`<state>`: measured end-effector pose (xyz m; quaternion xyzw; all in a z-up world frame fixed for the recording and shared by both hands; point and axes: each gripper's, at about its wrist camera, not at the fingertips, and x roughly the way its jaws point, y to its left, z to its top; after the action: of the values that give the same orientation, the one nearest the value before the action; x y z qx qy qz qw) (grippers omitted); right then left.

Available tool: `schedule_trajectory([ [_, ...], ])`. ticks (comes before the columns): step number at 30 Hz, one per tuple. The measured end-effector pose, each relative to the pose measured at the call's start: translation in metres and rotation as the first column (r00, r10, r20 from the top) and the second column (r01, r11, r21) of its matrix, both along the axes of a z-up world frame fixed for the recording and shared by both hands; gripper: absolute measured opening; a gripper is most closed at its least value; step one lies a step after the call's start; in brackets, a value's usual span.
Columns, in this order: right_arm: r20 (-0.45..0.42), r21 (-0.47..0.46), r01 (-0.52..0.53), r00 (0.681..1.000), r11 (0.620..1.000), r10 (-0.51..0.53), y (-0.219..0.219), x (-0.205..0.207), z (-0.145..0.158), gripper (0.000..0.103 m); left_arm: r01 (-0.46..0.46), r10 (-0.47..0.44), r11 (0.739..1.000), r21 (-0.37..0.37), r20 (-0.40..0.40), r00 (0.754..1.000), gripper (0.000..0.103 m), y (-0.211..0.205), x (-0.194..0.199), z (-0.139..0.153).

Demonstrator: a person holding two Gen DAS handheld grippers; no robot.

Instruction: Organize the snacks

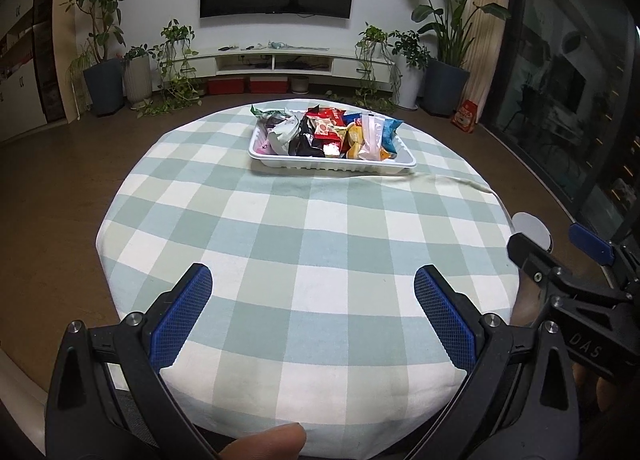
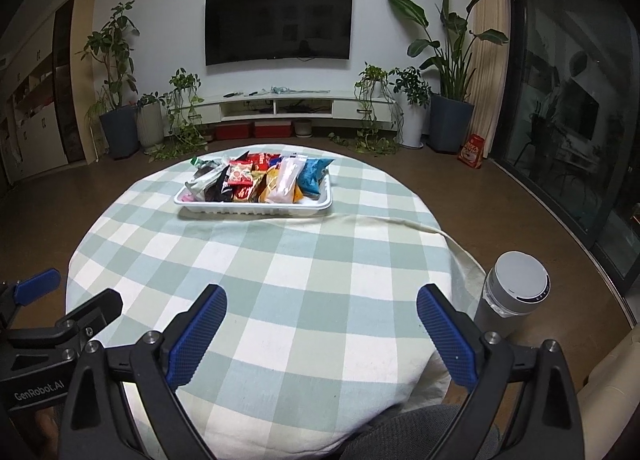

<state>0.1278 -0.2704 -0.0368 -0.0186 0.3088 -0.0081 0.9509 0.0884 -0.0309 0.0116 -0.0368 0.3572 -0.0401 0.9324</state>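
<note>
Left wrist: left gripper point(image 1: 313, 300) released, nothing between the pads; snack tray point(image 1: 332, 163) on the checked tablecloth point(image 1: 304, 244), far side, path clear. Right wrist: right gripper point(image 2: 322, 318) spread wide, empty; grey cup point(image 2: 514, 296) beside the table's right edge.

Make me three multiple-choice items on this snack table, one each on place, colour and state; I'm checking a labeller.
1. Where do the snacks lie?
A. In the white tray
B. Loose on the cloth
C. On the floor

2. What colour are the claw pads?
A. Red
B. Blue
C. Yellow

3. How does the right claw stand?
A. Shut on a packet
B. Shut, empty
C. Open, empty

Key: 1 A, packets are piled inside the tray rim; 2 B, both pads show blue; 3 C, pads stand apart over bare checked tablecloth.
</note>
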Motion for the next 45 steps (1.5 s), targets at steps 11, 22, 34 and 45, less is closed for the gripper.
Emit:
schedule_trajectory([
  [11, -0.036, -0.006, 0.0, 0.999, 1.0, 0.0, 0.0039, -0.0003, -0.0066, 0.098, -0.003, 0.003, 1.0, 0.004, 0.001, 1.0, 0.103, 0.0013, -0.0011, -0.0003],
  [22, -0.041, -0.001, -0.002, 0.999, 1.0, 0.002, 0.0053, -0.0016, -0.0104, 0.098, -0.004, 0.004, 1.0, 0.006, 0.003, 1.0, 0.103, 0.002, -0.0024, -0.0012],
  [34, -0.041, -0.002, -0.002, 0.999, 1.0, 0.002, 0.0054, -0.0016, -0.0099, 0.098, -0.002, 0.001, 1.0, 0.006, 0.007, 1.0, 0.103, 0.0007, -0.004, -0.005],
  [45, -0.042, -0.001, -0.001, 0.999, 1.0, 0.001, 0.0046, -0.0011, -0.0084, 0.098, -0.006, 0.006, 1.0, 0.008, 0.005, 1.0, 0.103, 0.0001, -0.0042, -0.0053],
])
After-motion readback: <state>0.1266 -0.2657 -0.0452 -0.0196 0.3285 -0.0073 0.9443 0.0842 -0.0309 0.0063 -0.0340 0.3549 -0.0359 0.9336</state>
